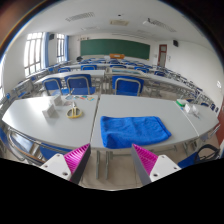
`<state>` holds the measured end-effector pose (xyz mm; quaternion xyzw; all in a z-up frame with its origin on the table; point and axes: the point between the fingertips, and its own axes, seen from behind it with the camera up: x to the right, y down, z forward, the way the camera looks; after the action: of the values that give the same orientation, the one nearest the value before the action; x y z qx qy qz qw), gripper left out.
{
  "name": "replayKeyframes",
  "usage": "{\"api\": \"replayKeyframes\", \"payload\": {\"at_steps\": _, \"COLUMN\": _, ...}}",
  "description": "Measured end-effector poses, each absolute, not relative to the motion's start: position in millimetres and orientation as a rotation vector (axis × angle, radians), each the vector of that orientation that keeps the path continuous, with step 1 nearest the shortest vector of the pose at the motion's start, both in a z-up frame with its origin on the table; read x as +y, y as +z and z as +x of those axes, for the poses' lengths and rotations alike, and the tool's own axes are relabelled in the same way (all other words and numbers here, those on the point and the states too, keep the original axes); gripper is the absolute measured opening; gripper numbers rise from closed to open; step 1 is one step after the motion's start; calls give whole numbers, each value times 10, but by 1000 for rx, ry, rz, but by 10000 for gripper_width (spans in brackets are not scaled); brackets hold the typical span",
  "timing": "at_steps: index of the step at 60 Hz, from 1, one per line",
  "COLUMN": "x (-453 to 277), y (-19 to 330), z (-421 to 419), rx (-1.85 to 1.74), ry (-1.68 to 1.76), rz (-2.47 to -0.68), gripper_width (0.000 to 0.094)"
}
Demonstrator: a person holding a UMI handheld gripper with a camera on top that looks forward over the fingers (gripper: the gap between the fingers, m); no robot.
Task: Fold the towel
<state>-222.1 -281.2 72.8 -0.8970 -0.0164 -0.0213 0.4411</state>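
Nearest are the two fingers of the gripper (pixel 110 160), spread wide apart with nothing between them; the pink pads (pixel 76 157) face inward across an empty gap, above the near edge of the white desk (pixel 60 115). Just ahead of the fingers, and slightly toward the right one, the blue towel (pixel 134 130) lies on the desk. It looks flat and roughly rectangular, with a soft, slightly rumpled surface; its edges look a little uneven, and whether it is a single layer or already doubled cannot be told from here.

By the look of it, this is the approach step: the gripper hangs short of the towel and touches nothing. The next move would likely call for lowering the fingers to one edge or corner of the towel and pinching the cloth without dragging it, so it can be lifted over onto itself.

Left of the towel, farther along the desk, stand a few small items too small to name. Beyond the towel come rows of desks with blue chairs (pixel 127 86), and behind them a green chalkboard (pixel 114 47) on the far wall.
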Motion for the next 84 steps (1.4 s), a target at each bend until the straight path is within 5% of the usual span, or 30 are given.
{"api": "replayKeyframes", "payload": {"at_steps": 12, "x": -1862, "y": 135, "z": -2437, "rx": -128, "ry": -113, "rz": -2253, "gripper_width": 842}}
{"api": "replayKeyframes", "payload": {"at_steps": 19, "x": -1608, "y": -113, "z": -2397, "rx": -128, "ry": -110, "rz": -2289, "gripper_width": 758}}
{"api": "replayKeyframes", "payload": {"at_steps": 28, "x": -1439, "y": -104, "z": -2212, "rx": -213, "ry": -215, "rz": -2251, "gripper_width": 206}}
{"api": "replayKeyframes", "payload": {"at_steps": 31, "x": -1431, "y": -73, "z": -2162, "rx": -260, "ry": -258, "rz": -2230, "gripper_width": 88}}
{"api": "replayKeyframes", "payload": {"at_steps": 42, "x": -1448, "y": 60, "z": -2279, "rx": -224, "ry": -89, "rz": -2280, "gripper_width": 41}}
{"api": "replayKeyframes", "payload": {"at_steps": 53, "x": -1358, "y": 1049, "z": -2442, "rx": 21, "ry": 349, "rz": -2188, "gripper_width": 40}}
{"api": "replayKeyframes", "payload": {"at_steps": 58, "x": -1254, "y": 1224, "z": -2212, "rx": 144, "ry": 412, "rz": -2166, "gripper_width": 38}}
{"api": "replayKeyframes", "payload": {"at_steps": 65, "x": -1254, "y": 832, "z": -1522, "rx": 228, "ry": 338, "rz": -2250, "gripper_width": 142}}
{"api": "replayKeyframes", "payload": {"at_steps": 71, "x": -1305, "y": 513, "z": -1025, "rx": 278, "ry": 219, "rz": -2322, "gripper_width": 580}}
{"api": "replayKeyframes", "payload": {"at_steps": 76, "x": -1350, "y": 510, "z": -575, "rx": 265, "ry": 105, "rz": -2325, "gripper_width": 778}}
{"api": "replayKeyframes", "payload": {"at_steps": 84, "x": -1479, "y": 816, "z": -327, "rx": 189, "ry": -7, "rz": -2293, "gripper_width": 852}}
